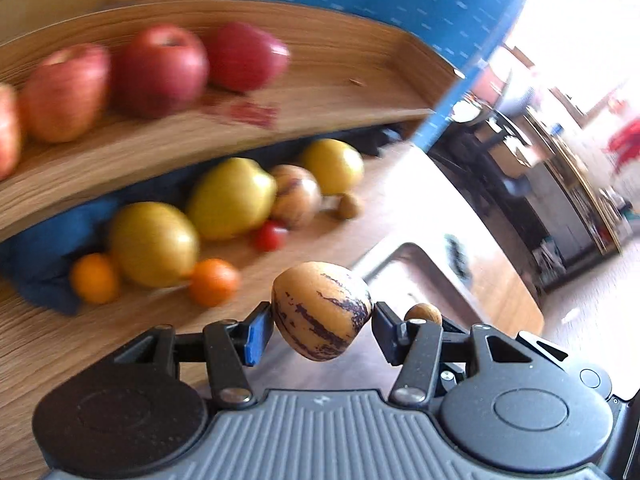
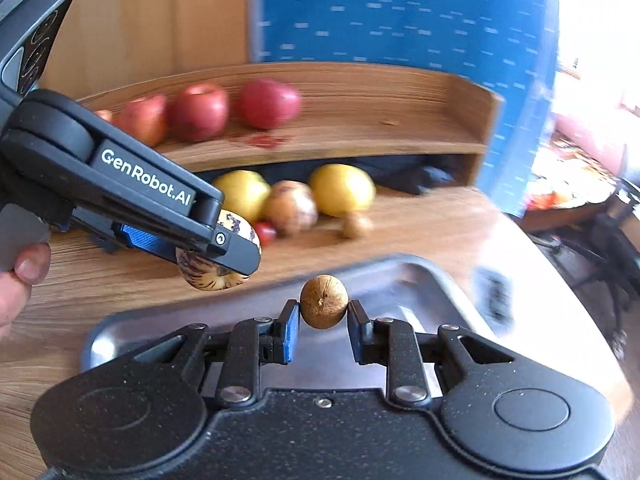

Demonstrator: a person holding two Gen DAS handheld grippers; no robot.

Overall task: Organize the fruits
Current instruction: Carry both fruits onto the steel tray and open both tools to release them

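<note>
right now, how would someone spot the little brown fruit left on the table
Find the wooden shelf holding red apples; loose fruit lies on the table below it. At the right end of that group, just before the right-hand yellow fruit, sits the small brown round fruit, much the smallest and dullest there.

Motion blur smears the apples (image 1: 160, 68) and yellow fruits (image 1: 154, 244) under the wooden shelf (image 1: 320, 92); leftmost apple (image 1: 6, 132) cut by frame edge; in right wrist view the left gripper (image 2: 224, 248) hides most of the striped fruit (image 2: 208, 276); label on shelf (image 1: 252, 114) unreadable.
</note>
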